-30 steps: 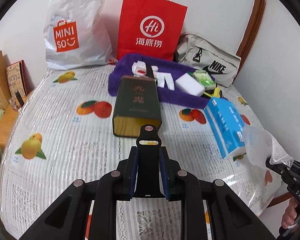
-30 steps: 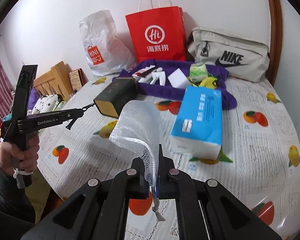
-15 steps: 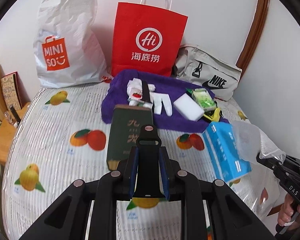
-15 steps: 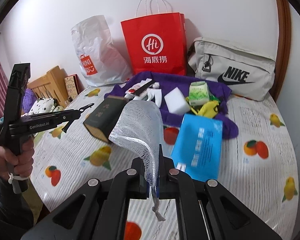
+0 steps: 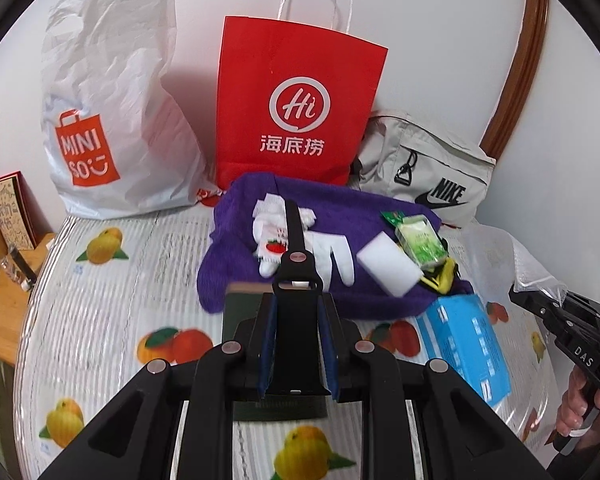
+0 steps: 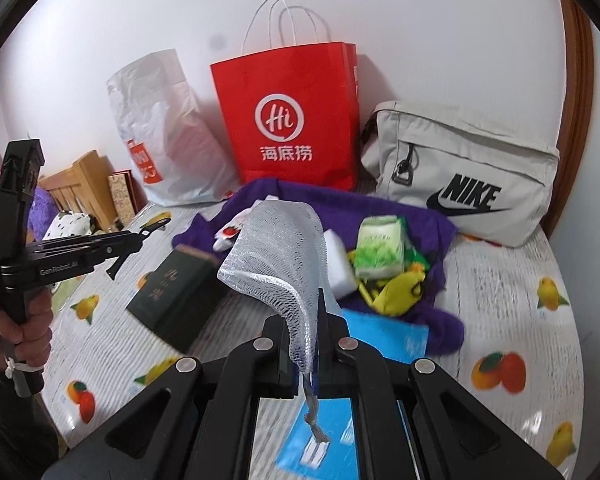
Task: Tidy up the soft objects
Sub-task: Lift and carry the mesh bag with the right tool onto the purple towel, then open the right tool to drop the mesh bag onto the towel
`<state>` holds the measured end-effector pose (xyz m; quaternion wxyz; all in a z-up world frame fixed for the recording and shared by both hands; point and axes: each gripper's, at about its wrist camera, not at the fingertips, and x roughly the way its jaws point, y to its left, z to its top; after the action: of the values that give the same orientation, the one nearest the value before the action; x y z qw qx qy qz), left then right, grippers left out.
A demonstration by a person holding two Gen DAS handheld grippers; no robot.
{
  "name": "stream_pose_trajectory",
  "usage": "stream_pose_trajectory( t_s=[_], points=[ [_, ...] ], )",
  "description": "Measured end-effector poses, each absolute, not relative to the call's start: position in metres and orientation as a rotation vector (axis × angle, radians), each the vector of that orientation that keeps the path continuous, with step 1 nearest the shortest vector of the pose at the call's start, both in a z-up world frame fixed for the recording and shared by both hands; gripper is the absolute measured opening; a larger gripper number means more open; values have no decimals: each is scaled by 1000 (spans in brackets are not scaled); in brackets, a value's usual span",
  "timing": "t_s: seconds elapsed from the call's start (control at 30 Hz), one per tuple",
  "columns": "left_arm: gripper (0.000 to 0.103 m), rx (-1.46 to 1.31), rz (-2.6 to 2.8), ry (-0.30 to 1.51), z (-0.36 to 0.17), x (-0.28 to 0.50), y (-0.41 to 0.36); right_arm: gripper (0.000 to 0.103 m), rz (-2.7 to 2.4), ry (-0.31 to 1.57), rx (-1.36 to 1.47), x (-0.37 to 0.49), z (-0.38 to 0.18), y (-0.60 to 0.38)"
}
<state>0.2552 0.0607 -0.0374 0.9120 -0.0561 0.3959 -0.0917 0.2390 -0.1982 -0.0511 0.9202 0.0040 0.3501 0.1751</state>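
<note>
A desk [image 5: 100, 280] under a fruit-printed plastic cover carries everything. Against the wall at its far edge stand a white Miniso plastic bag [image 5: 112, 120], a red Haidilao paper bag [image 5: 296, 112] and a grey Nike bag [image 6: 464, 176]. In front of them a purple towel [image 5: 340, 208] lies crumpled, with white gloves [image 5: 332, 252], a white sponge block [image 5: 388, 270], a green tissue pack [image 6: 380, 248] and something yellow [image 6: 400, 288] on it. Just before the towel lie a dark green box [image 6: 172, 292] and a blue tissue pack [image 5: 468, 344]. The left gripper [image 5: 296, 340] is pinched on a black strap clip [image 5: 296, 272] that stands up between its pads. The right gripper [image 6: 304, 344], raised above the blue pack, is pressed shut on a white mesh bag [image 6: 276, 248], whose netting arches above the fingers
</note>
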Motion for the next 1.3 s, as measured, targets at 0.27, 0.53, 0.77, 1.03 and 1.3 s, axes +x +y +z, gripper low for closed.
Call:
stream_pose_trajectory(
  t_s=[0.27,0.53,0.77,1.03,1.3],
  points=[
    [20,-132,-192,835,-41,300,57,4,302,716,-3,292,-57,-205],
    [20,-157,-200,852,-52,346,51,4,259,716,19,341,-62,-216],
    [20,-158,-169,859,-60,388,46,4,252,740,-1,381,-69,-213],
    [20,-161,-157,925,-82,415,42,5,310,851,-57,407,-105,-191],
    [20,-163,-151,978,-100,420,46,18,341,921,-54,417,-123,-183]
  ],
)
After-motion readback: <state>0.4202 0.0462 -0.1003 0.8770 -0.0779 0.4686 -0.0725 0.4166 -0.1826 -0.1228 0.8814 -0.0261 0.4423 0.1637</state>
